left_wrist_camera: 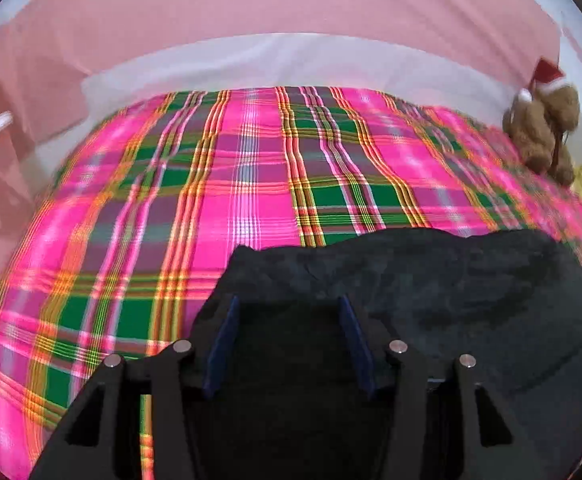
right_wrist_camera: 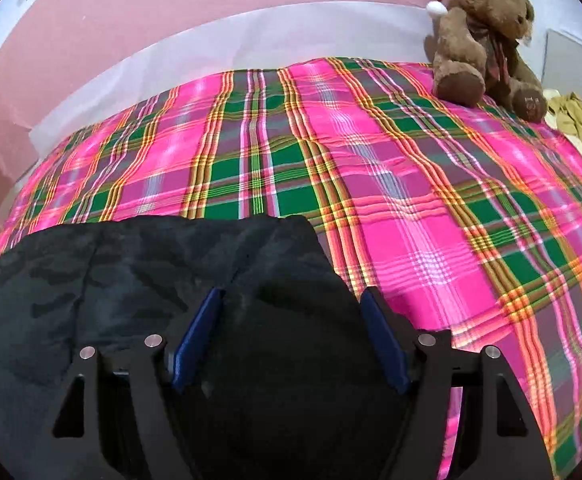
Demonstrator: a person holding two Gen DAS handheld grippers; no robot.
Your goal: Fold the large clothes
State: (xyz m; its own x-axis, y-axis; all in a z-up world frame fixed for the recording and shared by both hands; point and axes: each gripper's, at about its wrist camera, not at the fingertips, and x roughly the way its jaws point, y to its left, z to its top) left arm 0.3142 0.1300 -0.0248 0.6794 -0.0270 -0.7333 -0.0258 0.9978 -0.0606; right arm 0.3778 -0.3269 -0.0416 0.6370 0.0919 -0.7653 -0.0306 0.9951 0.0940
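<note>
Right under your two grippers a dark garment point(right_wrist_camera: 139, 280) is lying on the bed, bunched and wrinkled, its far edge running unevenly across the plaid bedspread point(right_wrist_camera: 431, 240). Your left gripper point(left_wrist_camera: 287, 300) is hanging over the garment's left end with its blue pads spread apart — dark cloth is sitting between them, but you cannot tell whether it is being pinched. Your right gripper point(right_wrist_camera: 293, 294) is standing wide over the garment's right end, its right pad just at the cloth's edge where the plaid begins; nothing is visibly clamped there either.

Beyond the garment you are looking at a broad stretch of bare bedspread — pink, green and orange checks, lightly rippled — reaching to the far edge of the bed, where a white strip is running below a pink wall point(left_wrist_camera: 251, 0). That stretch is giving you open room ahead and to both sides.

At the far right corner a brown teddy bear point(right_wrist_camera: 487, 40) in a red and white hat is sitting on the bedspread, well apart from the garment. Just beside it a crumpled yellowish cloth point(right_wrist_camera: 579, 124) is lying at the bed's right edge.
</note>
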